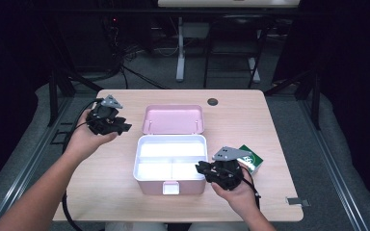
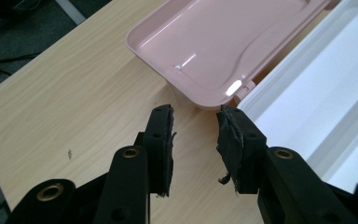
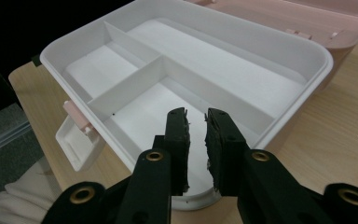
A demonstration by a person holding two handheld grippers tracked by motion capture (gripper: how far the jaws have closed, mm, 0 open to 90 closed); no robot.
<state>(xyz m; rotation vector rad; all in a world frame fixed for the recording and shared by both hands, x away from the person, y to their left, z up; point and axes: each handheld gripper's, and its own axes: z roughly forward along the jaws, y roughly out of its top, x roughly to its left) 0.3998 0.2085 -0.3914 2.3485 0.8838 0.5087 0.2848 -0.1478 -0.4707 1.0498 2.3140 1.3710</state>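
High view: both hands are hovering beside the pink box (image 1: 171,185), left gripper (image 1: 120,128) half open, right gripper (image 1: 203,168) slightly parted, both holding nothing

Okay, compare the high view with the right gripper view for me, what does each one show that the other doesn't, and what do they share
High view: the left claw held over the table left of the pink lid, the green box behind the right hand, a round grommet.

Right gripper view: the right claw from close up, jaws slightly apart with nothing between them, over the box's near rim; a white sleeve.

Both: the open white box with its three empty compartments, front latch hanging down.
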